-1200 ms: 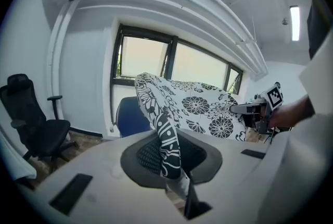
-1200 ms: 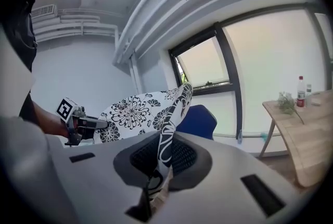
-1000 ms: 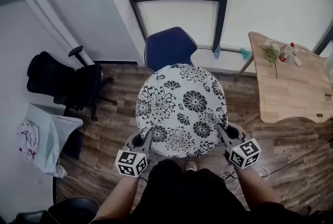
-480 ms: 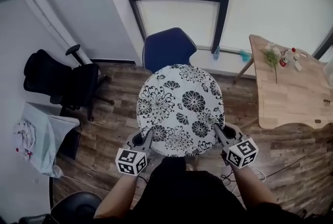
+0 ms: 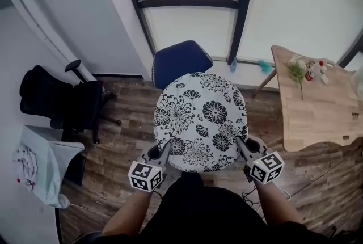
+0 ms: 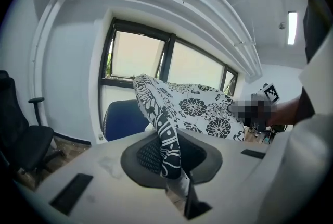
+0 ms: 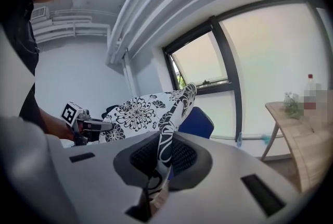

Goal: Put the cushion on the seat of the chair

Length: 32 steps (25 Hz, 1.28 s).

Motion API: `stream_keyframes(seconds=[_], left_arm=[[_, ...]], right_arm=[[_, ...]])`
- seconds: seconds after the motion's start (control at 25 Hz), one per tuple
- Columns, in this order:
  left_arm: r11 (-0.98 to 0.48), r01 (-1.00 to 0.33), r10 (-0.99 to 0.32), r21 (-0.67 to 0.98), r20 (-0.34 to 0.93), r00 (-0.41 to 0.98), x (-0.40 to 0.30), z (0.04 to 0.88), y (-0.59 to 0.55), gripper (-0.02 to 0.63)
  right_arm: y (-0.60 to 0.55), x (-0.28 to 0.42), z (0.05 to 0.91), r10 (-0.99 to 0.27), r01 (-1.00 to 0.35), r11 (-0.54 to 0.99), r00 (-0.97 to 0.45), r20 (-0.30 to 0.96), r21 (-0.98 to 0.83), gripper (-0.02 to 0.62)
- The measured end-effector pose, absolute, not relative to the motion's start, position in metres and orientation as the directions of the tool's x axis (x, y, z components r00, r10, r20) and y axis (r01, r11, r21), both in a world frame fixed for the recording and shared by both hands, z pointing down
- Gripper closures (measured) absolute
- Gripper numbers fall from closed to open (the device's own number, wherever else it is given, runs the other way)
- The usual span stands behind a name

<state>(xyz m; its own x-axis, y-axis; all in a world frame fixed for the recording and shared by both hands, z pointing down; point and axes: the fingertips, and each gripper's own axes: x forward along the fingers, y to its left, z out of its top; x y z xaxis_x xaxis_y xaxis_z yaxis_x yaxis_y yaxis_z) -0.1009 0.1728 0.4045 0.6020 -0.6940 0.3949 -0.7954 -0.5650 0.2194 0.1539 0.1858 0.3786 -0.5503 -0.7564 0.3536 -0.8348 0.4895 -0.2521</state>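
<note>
Spanning left gripper, right gripper, cushion edges pinched

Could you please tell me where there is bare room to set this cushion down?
The blue chair is bare where visible; the round black-and-white floral cushion hides the rest. The pale wooden table is bare at its near end, crowded with bottles by the window. Wooden floor lies open between the black office chair and the blue chair.
</note>
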Motion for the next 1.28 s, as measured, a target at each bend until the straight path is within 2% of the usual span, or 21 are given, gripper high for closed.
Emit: stream_keyframes(seconds=[0.64,1.0,1.28], left_arm=[[-0.612,-0.748,-0.645,0.257,0.384,0.660,-0.108,0.428,0.154,0.578],[-0.664,-0.711,-0.587,0.230,0.429,0.687,-0.111,0.438,0.086,0.578],[-0.643,-0.732,-0.589,0.226,0.464,0.661,-0.104,0.452,0.046,0.578]], right_arm=[[0.181,0.144,0.385,-0.784,-0.868,0.468,-0.495,0.374,-0.165,0.557],[0.125,0.125,0.392,-0.804,-0.893,0.416,-0.450,0.388,-0.173,0.557],[0.081,0.132,0.397,-0.801,-0.894,0.397,-0.448,0.397,-0.207,0.557]])
